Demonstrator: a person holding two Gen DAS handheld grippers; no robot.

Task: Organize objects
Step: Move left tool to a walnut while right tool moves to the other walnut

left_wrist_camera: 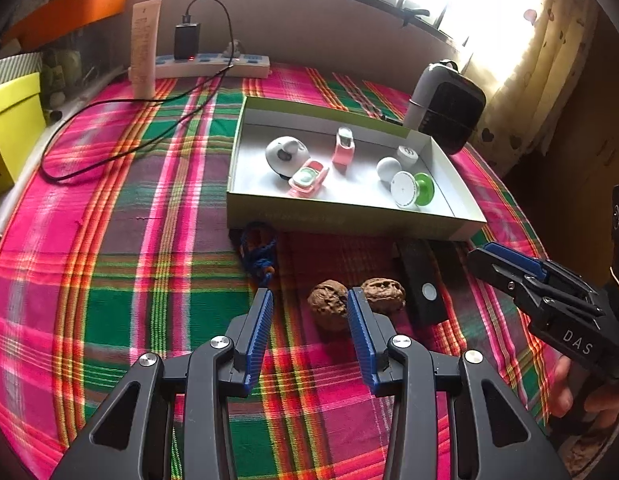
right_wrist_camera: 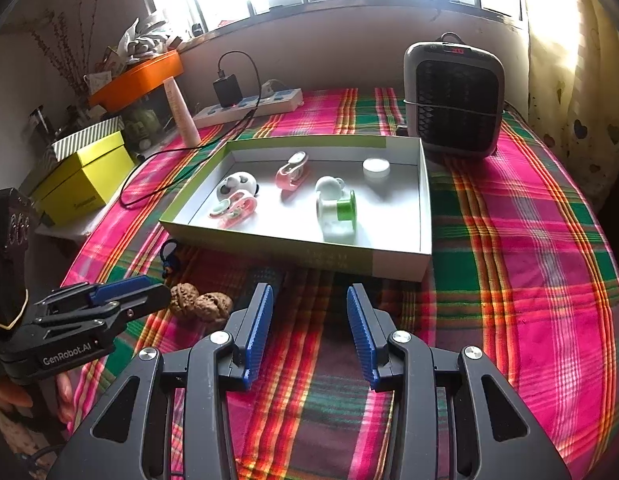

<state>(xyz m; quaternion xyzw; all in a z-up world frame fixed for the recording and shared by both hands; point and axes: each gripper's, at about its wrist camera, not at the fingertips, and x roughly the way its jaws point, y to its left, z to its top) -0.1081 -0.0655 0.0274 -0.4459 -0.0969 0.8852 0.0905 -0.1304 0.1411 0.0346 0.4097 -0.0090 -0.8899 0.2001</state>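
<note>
Two brown walnuts (left_wrist_camera: 329, 303) (right_wrist_camera: 201, 303) lie on the plaid cloth in front of a shallow open box (left_wrist_camera: 349, 220) (right_wrist_camera: 301, 250). The box holds several small items: pink cases, a white ball, a green-and-white spool. A blue cord (left_wrist_camera: 258, 252) and a black rectangular device (left_wrist_camera: 423, 292) also lie before the box. My left gripper (left_wrist_camera: 309, 300) is open, with one walnut just ahead between its fingertips. My right gripper (right_wrist_camera: 309, 296) is open and empty, over bare cloth near the box's front wall.
A small heater (right_wrist_camera: 455, 100) stands behind the box at right. A power strip (left_wrist_camera: 213, 65) with a charger and a black cable (left_wrist_camera: 109, 128) runs across the back left. A yellow box (right_wrist_camera: 85, 180) and an orange tray (right_wrist_camera: 141, 78) sit at left.
</note>
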